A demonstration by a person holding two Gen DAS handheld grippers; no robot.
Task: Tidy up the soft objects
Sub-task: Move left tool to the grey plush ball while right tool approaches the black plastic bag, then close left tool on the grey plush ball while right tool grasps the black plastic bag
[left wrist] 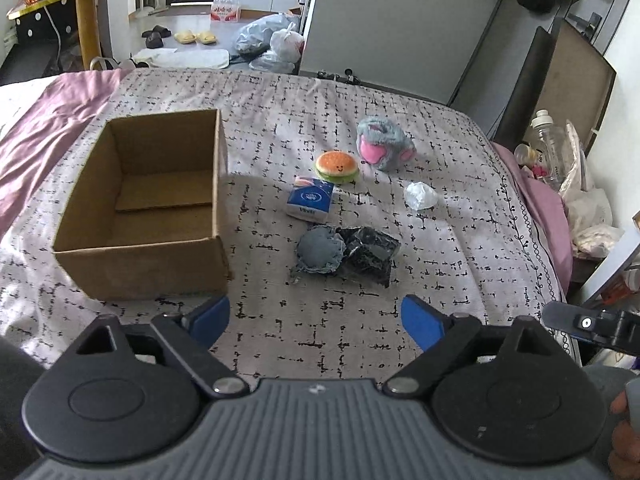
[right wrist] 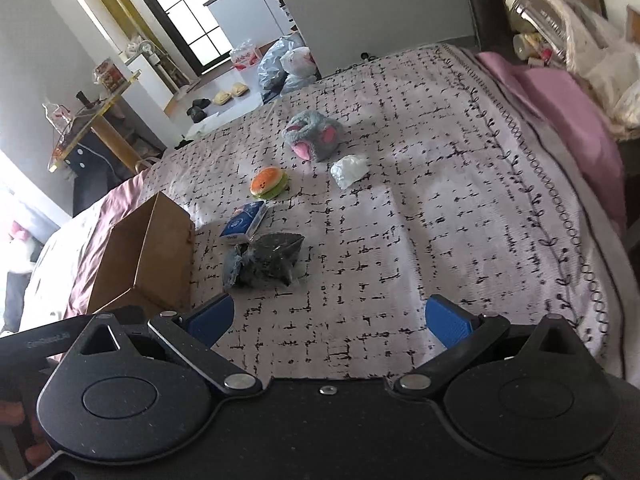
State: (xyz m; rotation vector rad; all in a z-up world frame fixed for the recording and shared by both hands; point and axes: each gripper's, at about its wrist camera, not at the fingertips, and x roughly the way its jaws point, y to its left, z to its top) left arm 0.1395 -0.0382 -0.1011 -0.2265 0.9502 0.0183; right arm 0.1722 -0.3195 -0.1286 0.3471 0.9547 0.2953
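An open cardboard box [left wrist: 140,248] [right wrist: 160,264] sits on the bed, empty inside. To its right lie a denim pouch [left wrist: 320,250] [right wrist: 234,268] touching a dark plastic-wrapped bundle [left wrist: 370,254] [right wrist: 276,254], a blue tissue pack [left wrist: 310,198] [right wrist: 245,224], a burger squishy [left wrist: 337,166] [right wrist: 269,182], a grey and pink plush [left wrist: 384,142] [right wrist: 314,136] and a white crumpled wad [left wrist: 419,195] [right wrist: 349,170]. My left gripper [left wrist: 316,322] hovers open just short of the pouch, nothing between its blue pads. My right gripper [right wrist: 330,320] is open too, above bare bedspread right of the bundle.
The patterned bedspread [right wrist: 420,220] has room to the right of the objects. A pink sheet [left wrist: 48,120] borders the box's left. Bottles and bags [left wrist: 560,152] crowd the bedside at the right edge. The other gripper's tip [left wrist: 584,324] shows at the lower right of the left view.
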